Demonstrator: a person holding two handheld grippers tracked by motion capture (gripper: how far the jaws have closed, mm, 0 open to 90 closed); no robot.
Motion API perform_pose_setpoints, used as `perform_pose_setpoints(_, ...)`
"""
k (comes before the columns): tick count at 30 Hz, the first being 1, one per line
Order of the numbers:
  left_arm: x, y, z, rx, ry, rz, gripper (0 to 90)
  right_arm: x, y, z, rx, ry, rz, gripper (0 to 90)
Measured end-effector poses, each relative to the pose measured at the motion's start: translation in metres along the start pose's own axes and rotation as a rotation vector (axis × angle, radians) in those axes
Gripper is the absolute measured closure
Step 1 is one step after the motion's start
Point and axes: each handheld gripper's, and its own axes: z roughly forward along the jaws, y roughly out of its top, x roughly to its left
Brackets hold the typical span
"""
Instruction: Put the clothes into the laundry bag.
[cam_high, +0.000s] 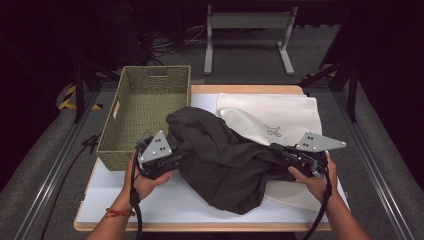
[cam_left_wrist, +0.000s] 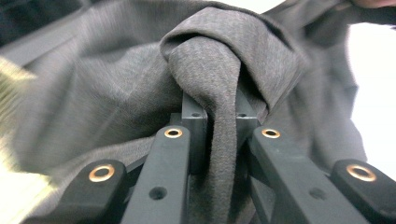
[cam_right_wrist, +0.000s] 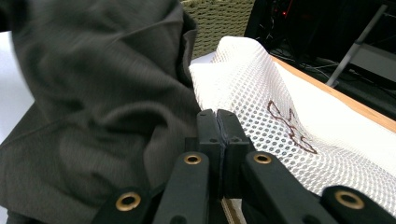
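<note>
A dark grey garment (cam_high: 220, 160) lies bunched across the middle of the table, partly over a white mesh bag (cam_high: 287, 112). My left gripper (cam_high: 186, 156) holds the garment's left side; in the left gripper view a thick fold of the garment (cam_left_wrist: 219, 70) runs between the jaws of the left gripper (cam_left_wrist: 218, 105). My right gripper (cam_high: 275, 149) meets the garment's tapered right end. In the right gripper view the jaws of the right gripper (cam_right_wrist: 217, 114) are pressed together, the garment (cam_right_wrist: 93, 93) against their left side and the mesh bag (cam_right_wrist: 261, 93) at their right.
A woven green basket (cam_high: 107, 150) stands at the table's back left, just left of my left gripper, and appears again as the basket (cam_right_wrist: 219, 18). The white table top (cam_high: 150, 200) shows near the front edge. A metal stand (cam_high: 247, 22) is on the floor behind.
</note>
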Motion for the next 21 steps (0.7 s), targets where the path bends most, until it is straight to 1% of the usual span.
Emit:
perform_pose_setpoints(1,-0.015,0.005,0.003,-0.014,-0.049,0.026,81.4,0.0,0.0,0.0,-0.002,0.001,0.003,89.8)
perform_pose_setpoints(3,-0.037,0.011,0.013,-0.007,-0.124,0.078,81.5,0.001,0.001,0.001,-0.002,0.004,0.003,89.8)
perform_pose_setpoints(5,-0.06,0.014,0.03,0.011,-0.211,0.114,81.4,0.002,0.002,0.001,-0.006,0.005,0.003,89.8)
perform_pose_setpoints(6,-0.069,0.014,0.041,0.029,-0.246,0.135,81.5,0.002,0.002,0.001,-0.007,0.007,0.006,89.8)
perform_pose_setpoints(7,-0.08,0.014,0.057,0.055,-0.261,0.163,81.5,0.002,0.003,0.001,-0.011,0.009,0.008,89.8)
perform_pose_setpoints(8,-0.087,0.014,0.069,0.067,-0.263,0.182,81.4,0.002,0.003,0.001,-0.018,0.014,0.012,89.8)
perform_pose_setpoints(9,-0.089,0.014,0.08,0.075,-0.277,0.18,81.4,0.003,0.004,0.0,-0.023,0.022,0.016,89.8)
perform_pose_setpoints(10,-0.089,0.012,0.093,0.075,-0.29,0.157,81.4,0.003,0.005,0.0,-0.024,0.028,0.017,89.8)
perform_pose_setpoints(11,-0.089,0.011,0.102,0.084,-0.289,0.142,81.4,0.004,0.005,0.0,-0.025,0.028,0.015,89.8)
perform_pose_setpoints(12,-0.09,0.009,0.115,0.102,-0.282,0.149,81.4,0.004,0.005,-0.001,-0.027,0.03,0.016,89.8)
perform_pose_setpoints(13,-0.091,0.007,0.123,0.116,-0.276,0.159,81.4,0.005,0.006,-0.001,-0.029,0.034,0.016,89.9)
perform_pose_setpoints(14,-0.093,0.005,0.134,0.138,-0.261,0.175,81.4,0.004,0.006,-0.002,-0.032,0.037,0.016,89.8)
perform_pose_setpoints(15,-0.094,0.002,0.143,0.158,-0.242,0.18,81.4,0.004,0.006,-0.003,-0.037,0.042,0.022,89.8)
perform_pose_setpoints(16,-0.094,0.0,0.153,0.16,-0.234,0.173,81.4,0.004,0.007,-0.004,-0.041,0.045,0.029,89.9)
perform_pose_setpoints(17,-0.094,-0.001,0.158,0.153,-0.227,0.164,81.4,0.004,0.007,-0.005,-0.045,0.053,0.032,89.9)
perform_pose_setpoints(18,-0.093,0.0,0.162,0.149,-0.203,0.165,81.5,0.005,0.008,-0.006,-0.051,0.059,0.03,89.9)
perform_pose_setpoints(19,-0.092,0.001,0.164,0.144,-0.188,0.169,81.4,0.006,0.009,-0.007,-0.053,0.064,0.028,89.9)
perform_pose_setpoints(21,-0.089,0.003,0.17,0.131,-0.147,0.158,81.5,0.009,0.01,-0.008,-0.055,0.07,0.022,89.9)
